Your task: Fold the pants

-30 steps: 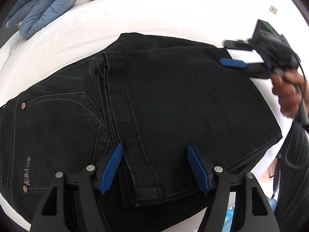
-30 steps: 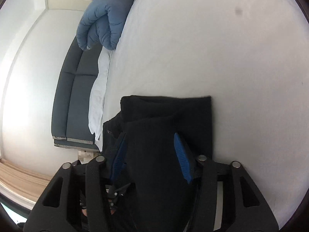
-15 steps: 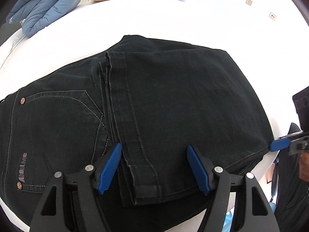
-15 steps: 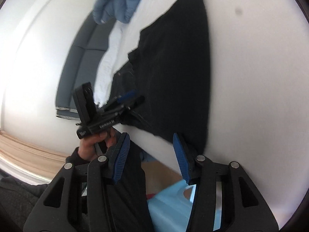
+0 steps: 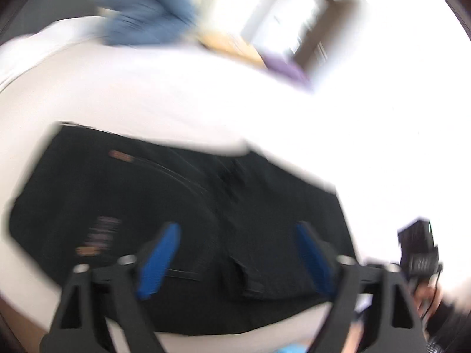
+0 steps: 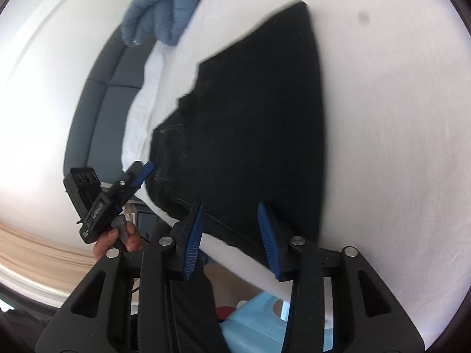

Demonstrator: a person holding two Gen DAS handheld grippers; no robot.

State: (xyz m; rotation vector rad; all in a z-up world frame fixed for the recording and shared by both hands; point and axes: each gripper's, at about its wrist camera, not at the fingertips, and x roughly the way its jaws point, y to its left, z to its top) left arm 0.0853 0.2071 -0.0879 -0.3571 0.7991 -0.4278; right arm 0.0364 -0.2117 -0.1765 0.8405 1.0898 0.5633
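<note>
The left gripper fills the lower middle of the left wrist view, its blue-padded fingers spread wide with nothing between them; the whole view is smeared with motion blur. Beyond the fingers, across the middle of the frame, lie the black pants, folded into a broad dark slab on the white bed. A hem edge shows near the lower centre of the frame, and faint orange stitching marks sit toward the left part of the cloth. At the upper left of the frame a blue quilt rests on the bed, with a yellow pillow and a purple pillow toward the upper centre, all blurred.

The right gripper sits at the lower middle of the right wrist view, its fingers also standing wide and holding nothing, the tips just at the near edge of the bed. The pants run from the fingers up toward the upper centre of the frame. At the left of this frame a hand holds the left gripper off the side of the bed, just beside the waistband end of the pants. The quilt lies at the upper left, above a grey sofa.
</note>
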